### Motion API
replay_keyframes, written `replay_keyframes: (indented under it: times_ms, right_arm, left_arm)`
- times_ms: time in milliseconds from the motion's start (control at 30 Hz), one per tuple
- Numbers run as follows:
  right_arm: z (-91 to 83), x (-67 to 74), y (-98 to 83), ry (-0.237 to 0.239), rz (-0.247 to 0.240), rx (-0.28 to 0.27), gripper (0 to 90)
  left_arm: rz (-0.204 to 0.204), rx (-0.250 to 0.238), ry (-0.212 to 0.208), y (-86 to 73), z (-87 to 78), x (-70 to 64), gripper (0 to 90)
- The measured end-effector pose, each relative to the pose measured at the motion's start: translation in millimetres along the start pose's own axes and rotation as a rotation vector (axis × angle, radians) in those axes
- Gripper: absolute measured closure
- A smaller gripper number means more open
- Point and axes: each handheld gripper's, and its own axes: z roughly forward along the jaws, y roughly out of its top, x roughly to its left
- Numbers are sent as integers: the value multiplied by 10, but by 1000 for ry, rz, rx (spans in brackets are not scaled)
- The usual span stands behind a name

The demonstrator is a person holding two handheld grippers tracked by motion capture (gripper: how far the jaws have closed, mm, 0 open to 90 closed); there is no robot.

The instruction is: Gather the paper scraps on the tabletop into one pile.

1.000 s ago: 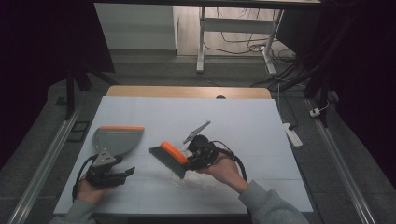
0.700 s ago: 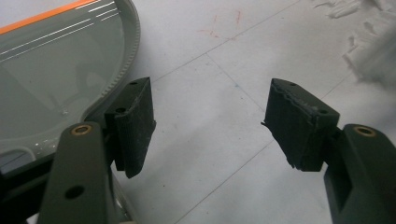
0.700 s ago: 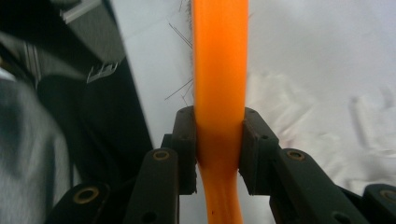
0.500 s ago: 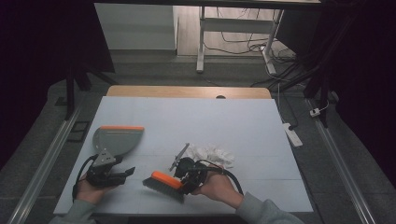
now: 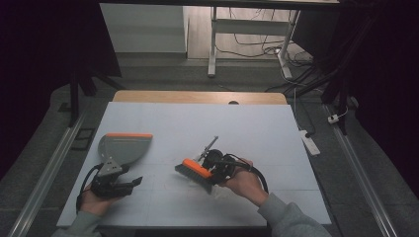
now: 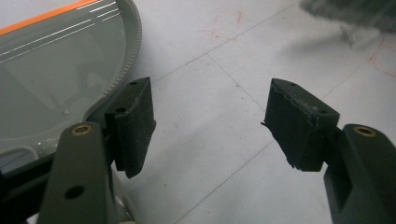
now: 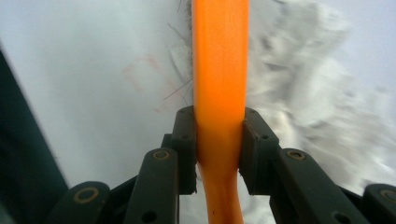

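A hand brush (image 5: 193, 172) with an orange back (image 7: 219, 60) and grey bristles is held low over the white table (image 5: 197, 123). My right gripper (image 5: 213, 166) (image 7: 219, 126) is shut on its orange handle. White crumpled scraps (image 7: 308, 93) lie just right of the brush in the right gripper view. A grey dustpan (image 5: 123, 148) (image 6: 51, 79) with an orange lip lies flat at the left. My left gripper (image 5: 134, 181) (image 6: 210, 107) rests at the dustpan's near end, open, with bare table between the pads. Its left pad (image 6: 135, 116) lies against the dustpan's rim.
The table's wooden far edge (image 5: 197, 97) lies ahead, with a desk leg (image 5: 212, 44) and cables on the floor behind. A white power strip (image 5: 309, 141) lies off the right edge. Faint red marks (image 6: 224, 23) show on the table.
The right hand swept the brush toward the table's near edge, then brought it back up and to the right. The white scraps, bare half a second ago, are now behind the hand. The left gripper stayed put.
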Motion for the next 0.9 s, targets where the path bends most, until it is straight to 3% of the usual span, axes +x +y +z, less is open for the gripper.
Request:
replay_keyframes:
  times_ms: [167,400,533,633,733,900]
  right_arm:
    - [-148,-59,-41,-32,-3,-40,702]
    - [-557,-50,-139,-54,-23,-132,701]
    - [-725,-67,-247,-88,-16,-141,701]
    - [-727,-96,-330,-61,6,-144,701]
    - [-642,-51,-362,-31,-4,-134,701]
    - [-422,87,-242,65,-24,-135,701]
  left_arm:
    - [-2,2,0,-3,5,8,337]
    - [-1,1,1,-3,2,4,338]
    - [0,2,0,-1,2,0,338]
    - [3,3,1,1,2,-5,338]
    - [2,5,2,0,8,-4,338]
    - [4,6,1,1,14,-10,338]
